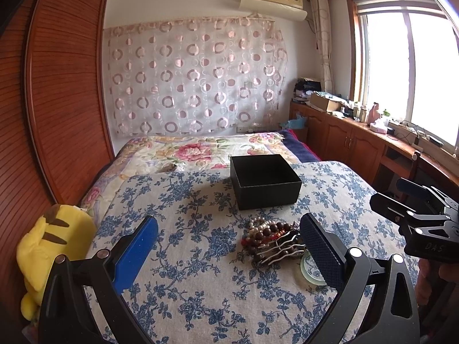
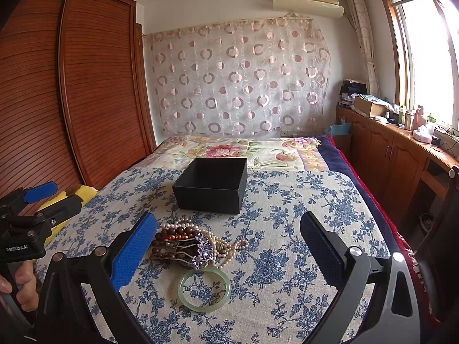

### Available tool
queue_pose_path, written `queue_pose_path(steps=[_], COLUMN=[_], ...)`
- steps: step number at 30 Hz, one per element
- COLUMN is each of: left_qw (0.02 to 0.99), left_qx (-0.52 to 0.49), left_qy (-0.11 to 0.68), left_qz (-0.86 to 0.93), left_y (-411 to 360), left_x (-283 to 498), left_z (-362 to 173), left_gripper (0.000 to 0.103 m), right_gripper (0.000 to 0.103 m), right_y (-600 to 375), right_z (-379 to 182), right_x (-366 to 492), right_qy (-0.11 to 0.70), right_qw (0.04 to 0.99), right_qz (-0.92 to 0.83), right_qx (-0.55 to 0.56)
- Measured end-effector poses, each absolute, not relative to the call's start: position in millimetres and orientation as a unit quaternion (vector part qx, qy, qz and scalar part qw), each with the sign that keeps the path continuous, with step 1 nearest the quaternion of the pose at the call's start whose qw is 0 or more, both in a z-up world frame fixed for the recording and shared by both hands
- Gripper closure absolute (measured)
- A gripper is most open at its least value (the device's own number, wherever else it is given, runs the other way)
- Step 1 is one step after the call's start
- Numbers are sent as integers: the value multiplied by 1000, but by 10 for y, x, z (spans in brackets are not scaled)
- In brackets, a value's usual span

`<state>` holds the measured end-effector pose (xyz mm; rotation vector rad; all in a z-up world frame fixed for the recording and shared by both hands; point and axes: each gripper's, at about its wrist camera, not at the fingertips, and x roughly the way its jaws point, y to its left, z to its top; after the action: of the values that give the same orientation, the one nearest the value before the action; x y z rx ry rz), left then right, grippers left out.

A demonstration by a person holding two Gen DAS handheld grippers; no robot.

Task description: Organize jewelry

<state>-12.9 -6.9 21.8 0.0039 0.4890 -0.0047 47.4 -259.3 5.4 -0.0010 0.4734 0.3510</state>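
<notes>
One tangled heap of jewelry (image 2: pixel 189 243) lies on a bed's blue-flowered cloth (image 2: pixel 287 229), just in front of an open black box (image 2: pixel 210 185) that sits farther up the bed with its opening upward and nothing visible inside. The heap, a mix of dark wooden bead strands (image 2: pixel 176 232), white pearl strings (image 2: pixel 222 248) and a purple beaded piece (image 2: pixel 205 250), runs longest across the bed from left to right in the right wrist view. A pale green bangle (image 2: pixel 204 291) lies flat on the cloth just nearer the camera, apart from the box and close to the heap's near edge. The right gripper (image 2: pixel 229 246) hangs above the cloth with its blue-padded fingers spread wide and holding nothing, the heap beside its left finger. The left gripper (image 1: pixel 229 246) is likewise wide open and empty, with the heap (image 1: pixel 272 238) and bangle (image 1: pixel 311 269) against its right finger and partly hidden by it. A yellow plush toy (image 1: pixel 51 246) rests at the bed's left edge beside a slatted wooden wardrobe (image 1: pixel 57 86). A floral quilt (image 1: pixel 200 150) covers the bed beyond the box.
</notes>
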Motion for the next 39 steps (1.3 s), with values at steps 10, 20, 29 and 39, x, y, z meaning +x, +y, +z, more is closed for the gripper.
queue_pose_path(steps=[10, 20, 29, 39], left_qw=[970, 971, 971, 970], left_qx=[2, 3, 3, 3], left_qy=[241, 240, 240, 241], left_qz=[-1, -1, -1, -2], left_y=[-75, -75, -76, -91], left_x=[-141, -145, -147, -144], left_z=[222, 204, 208, 187], left_gripper=[7, 7, 7, 7], right_gripper=[2, 2, 2, 2], right_y=[-2590, -2593, -2594, -2582], right_z=[51, 53, 54, 60], right_x=[454, 433, 431, 419], right_qy=[233, 234, 234, 234], right_qw=[957, 957, 957, 956], right_qz=[174, 173, 173, 175], right_qx=[-1, -2, -2, -2])
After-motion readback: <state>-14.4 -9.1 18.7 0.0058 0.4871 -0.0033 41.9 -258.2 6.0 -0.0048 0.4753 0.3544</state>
